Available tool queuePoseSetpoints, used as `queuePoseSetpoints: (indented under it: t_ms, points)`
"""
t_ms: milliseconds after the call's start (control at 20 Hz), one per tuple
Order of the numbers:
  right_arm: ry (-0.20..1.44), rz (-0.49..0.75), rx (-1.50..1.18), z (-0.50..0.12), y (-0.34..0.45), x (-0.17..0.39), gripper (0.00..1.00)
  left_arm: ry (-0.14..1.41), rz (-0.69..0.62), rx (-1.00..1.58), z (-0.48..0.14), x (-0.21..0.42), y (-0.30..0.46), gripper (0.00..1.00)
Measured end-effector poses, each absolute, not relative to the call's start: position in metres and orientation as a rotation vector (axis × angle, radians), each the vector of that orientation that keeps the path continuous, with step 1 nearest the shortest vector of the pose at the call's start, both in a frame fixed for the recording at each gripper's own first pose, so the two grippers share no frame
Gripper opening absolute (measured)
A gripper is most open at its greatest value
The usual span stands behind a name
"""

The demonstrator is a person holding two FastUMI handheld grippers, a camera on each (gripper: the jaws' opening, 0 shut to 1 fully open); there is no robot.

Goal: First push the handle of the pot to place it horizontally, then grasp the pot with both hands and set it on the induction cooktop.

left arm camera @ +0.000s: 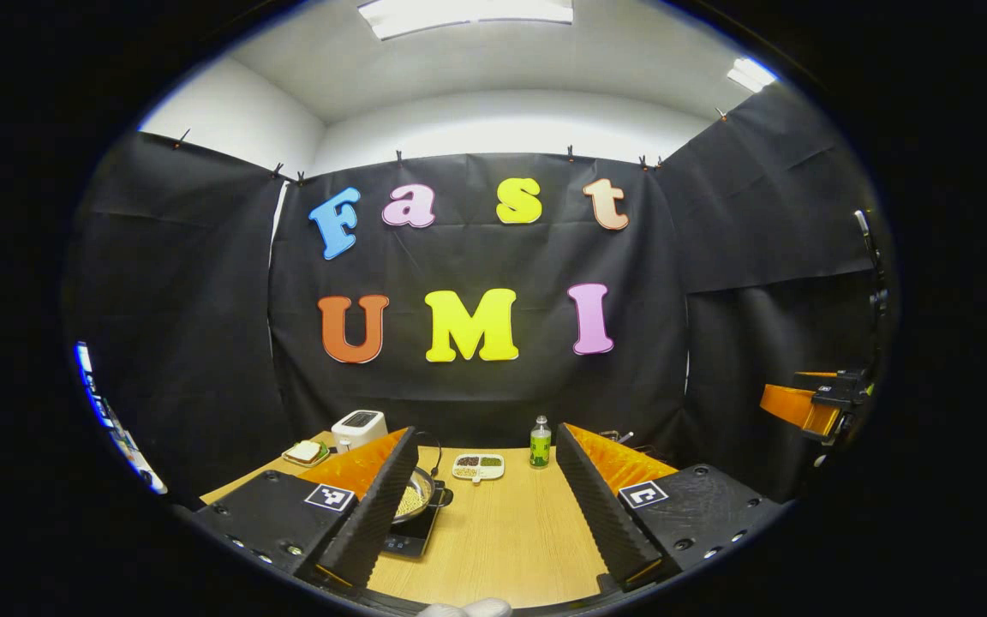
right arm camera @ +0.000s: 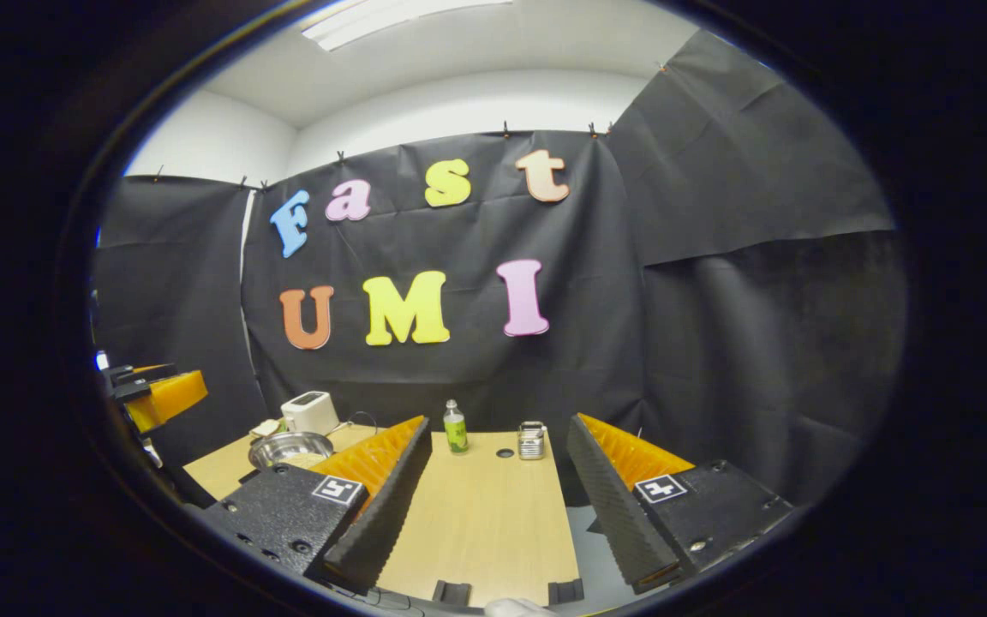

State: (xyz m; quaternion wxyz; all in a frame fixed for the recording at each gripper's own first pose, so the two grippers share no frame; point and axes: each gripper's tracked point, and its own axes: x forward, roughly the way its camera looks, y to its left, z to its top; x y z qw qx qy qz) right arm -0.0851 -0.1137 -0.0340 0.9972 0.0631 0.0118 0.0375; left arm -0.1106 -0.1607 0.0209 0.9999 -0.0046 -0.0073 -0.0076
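A steel pot (left arm camera: 415,497) with pale yellow contents sits on the black induction cooktop (left arm camera: 410,538) at the table's left, partly hidden by my left finger (left arm camera: 373,506). Its short dark handle (left arm camera: 442,495) points to the right. My left gripper (left arm camera: 487,430) hangs open above the wooden table (left arm camera: 502,540), holding nothing. In the right gripper view the pot (right arm camera: 290,447) lies far left, beside my own left finger (right arm camera: 378,497). My right gripper (right arm camera: 499,421) is open and empty too. Each gripper also appears from the other's camera, at the edge: right gripper (left arm camera: 810,403), left gripper (right arm camera: 155,390).
At the back of the table stand a white toaster (left arm camera: 359,427), a plate with a sandwich (left arm camera: 305,452), a white divided tray of beans (left arm camera: 478,465) and a green bottle (left arm camera: 540,442). A small metal container (right arm camera: 531,440) stands near the bottle (right arm camera: 455,427).
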Motion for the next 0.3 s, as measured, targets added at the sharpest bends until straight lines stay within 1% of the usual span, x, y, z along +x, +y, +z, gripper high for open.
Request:
queuePoseSetpoints:
  t_ms: [50, 100, 200, 250, 300]
  points:
    - [0.022, 0.076, 0.128, -0.0332, -0.1117, -0.0858, 0.96, -0.018, -0.016, -0.01, 0.0216, -0.1106, -0.1602, 0.96]
    - [0.02, 0.077, 0.127, -0.0329, -0.1102, -0.0878, 1.0, -0.019, -0.016, -0.011, 0.0221, -0.1105, -0.1593, 0.96]
    - [0.02, 0.08, 0.121, -0.0325, -0.1091, -0.0902, 1.0, -0.021, -0.011, -0.008, 0.0225, -0.1111, -0.1557, 0.96]
    - [0.019, 0.081, 0.119, -0.032, -0.1085, -0.0913, 0.96, -0.026, -0.006, -0.008, 0.0236, -0.1116, -0.1541, 0.96]
    - [0.019, 0.082, 0.119, -0.0315, -0.1082, -0.0923, 0.96, -0.024, -0.006, -0.009, 0.0242, -0.1126, -0.1538, 0.96]
